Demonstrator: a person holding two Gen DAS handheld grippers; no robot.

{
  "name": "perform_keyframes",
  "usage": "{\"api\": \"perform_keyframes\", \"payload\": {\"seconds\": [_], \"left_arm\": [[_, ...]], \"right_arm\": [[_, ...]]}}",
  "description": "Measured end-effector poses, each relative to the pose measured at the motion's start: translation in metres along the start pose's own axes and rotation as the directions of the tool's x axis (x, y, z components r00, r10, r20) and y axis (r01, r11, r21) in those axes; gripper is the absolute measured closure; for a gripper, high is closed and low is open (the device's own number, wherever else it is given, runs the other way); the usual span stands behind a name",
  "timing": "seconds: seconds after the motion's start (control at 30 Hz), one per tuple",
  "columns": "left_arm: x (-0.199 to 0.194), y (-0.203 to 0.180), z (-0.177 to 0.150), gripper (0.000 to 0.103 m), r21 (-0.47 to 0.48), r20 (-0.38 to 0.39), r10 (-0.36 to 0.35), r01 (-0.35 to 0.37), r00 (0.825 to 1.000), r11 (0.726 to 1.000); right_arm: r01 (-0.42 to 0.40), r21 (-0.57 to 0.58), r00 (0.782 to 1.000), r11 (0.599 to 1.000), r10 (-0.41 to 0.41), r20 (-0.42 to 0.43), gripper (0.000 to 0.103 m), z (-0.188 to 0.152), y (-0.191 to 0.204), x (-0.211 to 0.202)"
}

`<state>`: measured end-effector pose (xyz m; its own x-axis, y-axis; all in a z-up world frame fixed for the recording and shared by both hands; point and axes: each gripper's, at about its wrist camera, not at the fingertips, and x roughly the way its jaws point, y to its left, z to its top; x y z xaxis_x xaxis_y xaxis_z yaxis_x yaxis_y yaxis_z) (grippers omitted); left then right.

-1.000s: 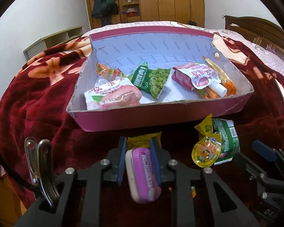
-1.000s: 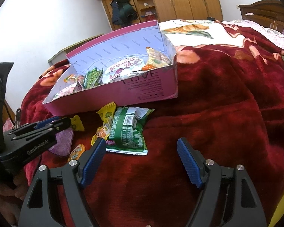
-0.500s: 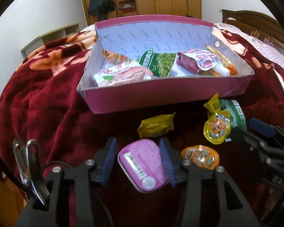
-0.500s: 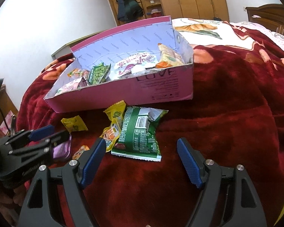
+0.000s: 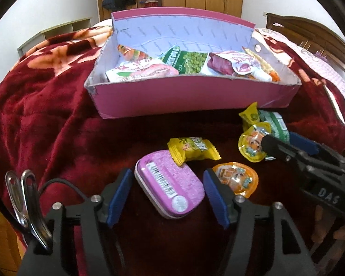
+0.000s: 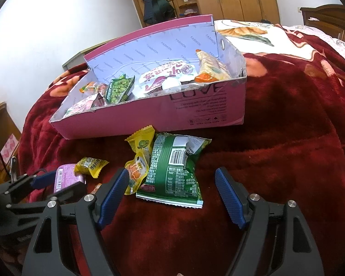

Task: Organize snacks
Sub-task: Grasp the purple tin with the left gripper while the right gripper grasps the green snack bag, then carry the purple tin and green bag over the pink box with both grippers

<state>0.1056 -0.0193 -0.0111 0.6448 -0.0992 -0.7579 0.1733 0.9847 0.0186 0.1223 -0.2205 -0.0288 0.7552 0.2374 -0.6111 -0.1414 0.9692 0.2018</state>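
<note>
Left gripper (image 5: pixel 168 194) fingers opening, pads clear of purple tin (image 5: pixel 170 184) lying between them on bed (image 5: pixel 57 133). Right gripper (image 6: pixel 172 195) fingers apart, empty, green packet (image 6: pixel 174 172) just ahead. Risk: snagging yellow candy (image 5: pixel 192 148) overlapping tin's far edge; soft blanket tilting tin.

Bare red blanket (image 6: pixel 287 161) lies open to the right of the pink box (image 6: pixel 149 124); loose snack packets (image 6: pixel 174 172) crowd its near side.
</note>
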Motion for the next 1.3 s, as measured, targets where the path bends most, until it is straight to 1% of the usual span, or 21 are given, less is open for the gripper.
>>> {"api": "perform_keyframes", "payload": {"seconds": [0.07,0.13,0.17,0.2,0.27,0.33,0.43,0.5,0.57,0.6,0.63,0.67,0.77,0.93,1.03,1.2,1.3], "left_arm": [[0.004,-0.003,-0.001,0.033,0.008,0.007,0.02,-0.02,1.0,1.0],[0.005,-0.003,-0.002,0.036,0.007,0.017,0.03,-0.03,0.999,1.0],[0.004,-0.002,-0.003,0.042,0.006,0.026,0.034,-0.034,0.999,0.999],[0.002,-0.002,-0.003,0.045,0.009,0.033,0.039,-0.04,0.999,0.999],[0.0,0.002,-0.003,0.061,0.004,0.045,0.066,-0.066,0.997,0.998],[-0.001,0.009,-0.003,0.068,-0.019,0.042,0.07,-0.07,0.997,0.997],[-0.003,0.02,-0.003,0.07,-0.058,0.042,0.035,-0.032,0.998,0.998],[-0.005,0.023,-0.003,0.07,-0.056,0.05,0.035,-0.032,0.998,0.998],[-0.005,0.025,-0.003,0.071,-0.057,0.054,0.037,-0.034,0.998,0.998],[-0.006,0.027,-0.003,0.072,-0.064,0.056,0.034,-0.03,0.998,0.998],[-0.007,0.028,-0.002,0.073,-0.071,0.058,0.028,-0.024,0.998,0.997],[-0.008,0.03,-0.002,0.074,-0.076,0.061,0.024,-0.019,0.998,0.997],[-0.014,0.034,-0.001,0.077,-0.084,0.074,0.017,-0.011,0.997,0.996],[-0.02,0.042,0.002,0.08,-0.117,0.094,-0.006,0.017,0.996,0.993],[-0.025,0.044,0.002,0.084,-0.129,0.104,-0.01,0.023,0.994,0.991],[-0.03,0.048,0.003,0.085,-0.132,0.12,-0.017,0.033,0.993,0.991],[-0.029,0.048,0.003,0.085,-0.129,0.114,-0.019,0.034,0.993,0.991]], "right_arm": [[-0.001,0.004,1.0,1.0,0.001,-0.001,0.024,0.0,0.0,0.0],[0.002,0.004,1.0,1.0,-0.002,-0.001,0.024,0.0,0.0,0.0],[0.005,0.002,1.0,1.0,-0.005,-0.002,0.024,0.001,0.001,0.001],[0.007,-0.001,1.0,1.0,-0.007,-0.002,0.024,0.001,0.002,0.001],[0.013,-0.006,1.0,1.0,-0.013,-0.004,0.024,0.001,0.003,0.002],[0.019,-0.011,1.0,1.0,-0.019,-0.005,0.024,0.001,0.004,0.003],[0.029,-0.023,1.0,0.999,-0.03,-0.002,0.024,0.0,0.007,0.006],[0.027,-0.015,1.0,1.0,-0.027,0.0,0.024,0.0,0.005,0.007],[0.027,-0.005,1.0,1.0,-0.027,0.006,0.029,0.0,0.003,0.006],[0.03,-0.002,0.999,1.0,-0.03,0.011,0.039,-0.001,0.003,0.005],[0.034,0.004,0.999,0.999,-0.034,0.02,0.056,-0.001,0.001,0.002],[0.039,0.008,0.999,0.999,-0.039,0.024,0.06,-0.001,0.0,0.001],[0.019,0.022,0.999,1.0,-0.02,0.029,0.062,-0.002,-0.002,-0.001],[0.016,0.019,0.998,1.0,-0.018,0.055,0.063,-0.003,0.0,-0.011],[0.016,0.019,0.998,1.0,-0.018,0.066,0.063,-0.004,0.001,-0.018],[-0.004,0.023,0.997,1.0,0.002,0.076,0.064,-0.006,0.005,-0.028],[-0.009,0.015,0.996,1.0,0.007,0.085,0.064,-0.007,0.009,-0.032]]}}
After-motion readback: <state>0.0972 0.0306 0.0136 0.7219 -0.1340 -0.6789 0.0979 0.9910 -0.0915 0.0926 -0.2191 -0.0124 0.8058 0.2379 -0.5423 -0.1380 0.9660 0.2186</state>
